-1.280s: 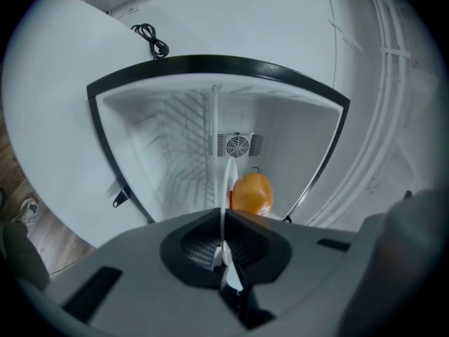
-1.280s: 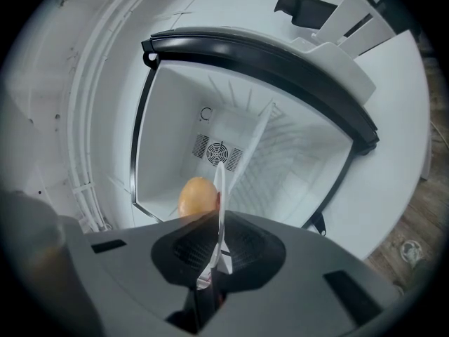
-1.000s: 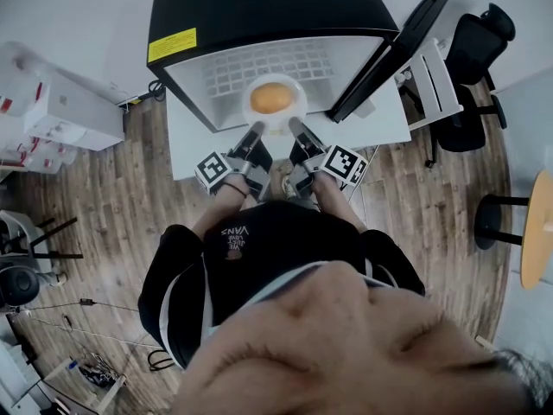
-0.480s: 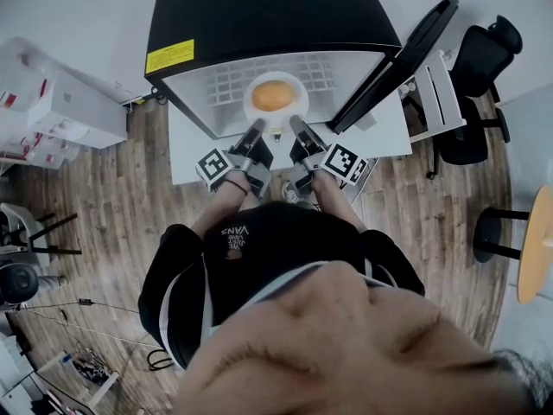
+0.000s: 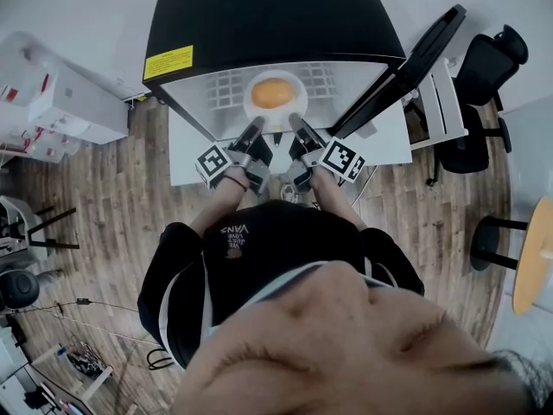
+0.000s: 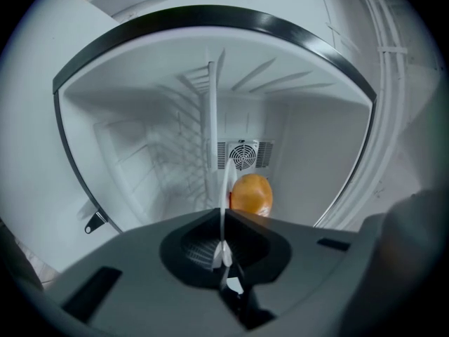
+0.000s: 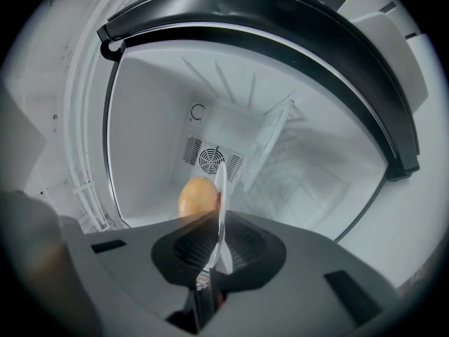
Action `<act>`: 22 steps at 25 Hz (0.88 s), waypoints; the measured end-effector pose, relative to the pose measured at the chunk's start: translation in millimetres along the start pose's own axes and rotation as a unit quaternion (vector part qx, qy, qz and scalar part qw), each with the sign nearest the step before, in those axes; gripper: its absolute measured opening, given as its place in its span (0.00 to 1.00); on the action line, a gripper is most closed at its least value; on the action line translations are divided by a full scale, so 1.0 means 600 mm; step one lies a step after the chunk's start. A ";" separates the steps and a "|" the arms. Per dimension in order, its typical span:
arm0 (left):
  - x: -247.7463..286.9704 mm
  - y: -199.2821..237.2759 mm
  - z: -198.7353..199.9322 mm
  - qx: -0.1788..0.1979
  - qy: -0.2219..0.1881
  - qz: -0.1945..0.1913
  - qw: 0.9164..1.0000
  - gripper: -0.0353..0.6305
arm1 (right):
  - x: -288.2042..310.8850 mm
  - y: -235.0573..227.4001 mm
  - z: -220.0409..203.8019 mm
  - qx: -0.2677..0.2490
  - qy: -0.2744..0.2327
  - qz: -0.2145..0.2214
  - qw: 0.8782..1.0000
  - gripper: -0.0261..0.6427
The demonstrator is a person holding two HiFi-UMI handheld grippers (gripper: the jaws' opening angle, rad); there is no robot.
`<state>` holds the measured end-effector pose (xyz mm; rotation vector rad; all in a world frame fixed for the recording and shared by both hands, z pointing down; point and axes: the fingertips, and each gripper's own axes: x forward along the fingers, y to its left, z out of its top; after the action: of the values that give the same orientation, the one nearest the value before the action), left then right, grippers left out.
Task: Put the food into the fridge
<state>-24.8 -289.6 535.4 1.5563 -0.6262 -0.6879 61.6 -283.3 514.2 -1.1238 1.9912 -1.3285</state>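
- The fridge [image 5: 259, 15] had a black top with a yellow label [image 5: 168, 61] near its front left corner. The print on it was way too small to read.
- The only writing I could sorta make out was the white print [image 5: 233, 231] on the person's black shirt [image 5: 276, 262], right in front of the fridge. It looked like "VANS".
- The left gripper [image 5: 253, 130] was clamped on the near rim of a white plate [image 5: 295, 111], and the right gripper [image 5: 296, 125] was clamped on the same rim just beside it. Both gripper views showed the thin plate edge pinched between the jaws.
- The plate was held just inside the fridge's opening, with the round orange-yellow food [image 5: 271, 92] on it, in front of the fan vent [image 6: 243, 155] on the fridge's back wall.
- The fridge door [image 5: 415, 54] stood swung open to the right.
- The fridge stood on a white table [image 5: 186, 154], with wood-plank floor [image 5: 104, 206] all around.
- Right of the fridge were a black office chair [image 5: 484, 67], a black stool [image 5: 488, 245] and a round wooden tabletop [image 5: 531, 253]. Left of the fridge were white boxes [image 5: 60, 111].
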 end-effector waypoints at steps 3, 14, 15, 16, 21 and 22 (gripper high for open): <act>0.003 0.009 0.005 -0.008 -0.007 0.010 1.000 0.09 | 0.007 -0.004 0.004 -0.001 0.004 -0.002 1.000 0.07; 0.031 -0.006 0.023 -0.004 -0.019 -0.008 1.000 0.09 | 0.033 -0.011 0.026 0.010 0.004 0.000 1.000 0.07; 0.033 -0.010 0.024 -0.004 -0.019 -0.013 1.000 0.09 | 0.034 -0.011 0.028 0.011 0.003 0.000 1.000 0.07; 0.036 -0.012 0.024 -0.004 -0.018 -0.016 1.000 0.09 | 0.035 -0.012 0.030 0.011 0.003 -0.001 1.000 0.07; 0.041 -0.015 0.026 -0.009 -0.019 -0.022 1.000 0.09 | 0.041 -0.014 0.036 0.011 0.001 -0.003 1.000 0.07; 0.042 -0.017 0.027 -0.011 -0.020 -0.024 0.999 0.09 | 0.042 -0.014 0.037 0.012 0.000 -0.004 1.000 0.07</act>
<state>-20.1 -318.0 522.8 1.5456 -0.6101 -0.7611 68.1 -317.4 514.0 -1.1211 1.9684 -1.3531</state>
